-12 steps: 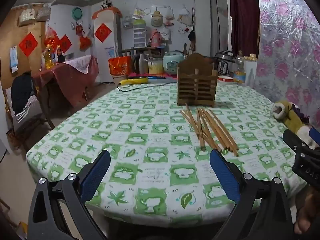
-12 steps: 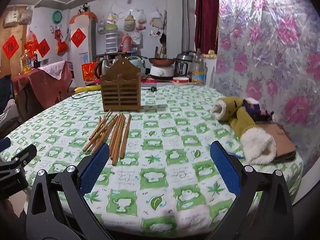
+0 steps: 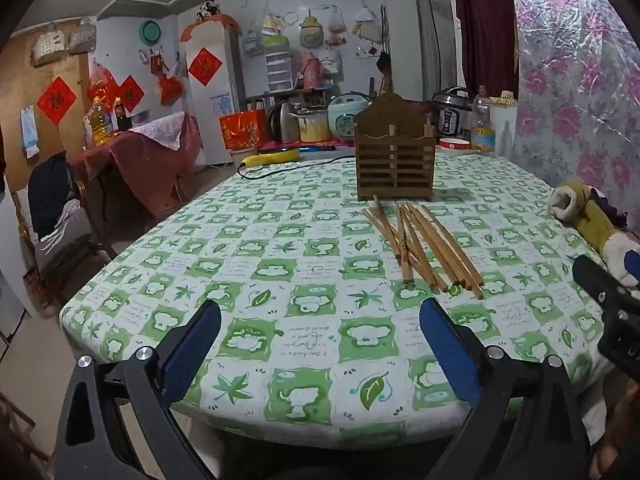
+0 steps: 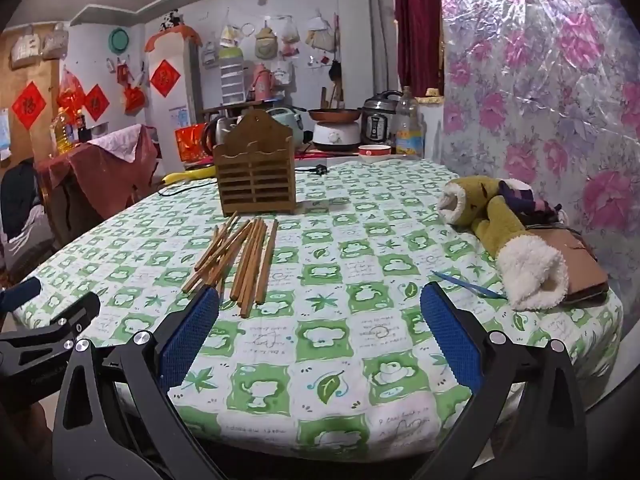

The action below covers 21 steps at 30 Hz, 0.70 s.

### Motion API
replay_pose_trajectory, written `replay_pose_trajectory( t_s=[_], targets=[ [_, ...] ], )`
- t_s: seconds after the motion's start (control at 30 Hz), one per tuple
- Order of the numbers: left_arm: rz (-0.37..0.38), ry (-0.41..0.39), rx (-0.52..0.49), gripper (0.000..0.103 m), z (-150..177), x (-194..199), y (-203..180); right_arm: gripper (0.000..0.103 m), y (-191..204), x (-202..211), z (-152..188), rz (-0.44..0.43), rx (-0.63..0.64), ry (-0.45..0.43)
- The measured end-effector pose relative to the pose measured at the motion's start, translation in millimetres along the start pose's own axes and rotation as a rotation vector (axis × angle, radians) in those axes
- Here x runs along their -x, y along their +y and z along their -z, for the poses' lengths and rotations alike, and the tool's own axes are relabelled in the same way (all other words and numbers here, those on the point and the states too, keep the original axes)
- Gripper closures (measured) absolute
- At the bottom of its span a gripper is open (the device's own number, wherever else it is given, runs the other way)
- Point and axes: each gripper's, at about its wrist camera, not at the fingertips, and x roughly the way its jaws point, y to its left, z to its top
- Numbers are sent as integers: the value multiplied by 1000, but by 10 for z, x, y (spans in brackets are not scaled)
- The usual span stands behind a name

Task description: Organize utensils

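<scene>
i've got both claws hanging over the near edge of the tabletop, nothing picked up yet. left gripper (image 3: 320, 344) is spread wide and empty, right gripper (image 4: 320, 332) the same, blue pads apart with only tablecloth between them. the loose bundle of brown wooden chopsticks (image 4: 236, 260) lies flat in the middle of the green-and-white checked tablecloth (image 3: 280, 264), long axes running from the near edge toward the far edge, a few crossed over each other. in the right wrist view their near ends sit just ahead of my right claw's left pad; in the left wrist view they're ahead and off to the right. so i judge the right hand the nearer one, and it needs to close across the sticks, not along them. the brown slatted wooden utensil holder (image 3: 394, 160) stands upright just beyond the chopsticks' far ends, toward the far edge. a yellow plush toy (image 4: 496, 232) lies by the right edge. behind it, cluttered kitchen shelves and red wall decorations.
</scene>
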Motion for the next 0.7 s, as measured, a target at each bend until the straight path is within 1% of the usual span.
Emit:
replay_pose_trajectory(
  t_s=[0.23, 0.5, 0.53, 0.7],
  targets=[
    [-13, -11, 5, 6, -2, 44, 15, 6, 117, 134, 56, 2, 8, -7],
    [-18, -21, 10, 6, -5, 83, 56, 6, 126, 104, 77, 2, 12, 2],
    [-19, -23, 3, 6, -6, 45, 8, 6, 125, 99, 79, 1, 12, 3],
    [-20, -25, -2, 6, -5, 55, 4, 6, 127, 89, 86, 1, 13, 5]
  ],
)
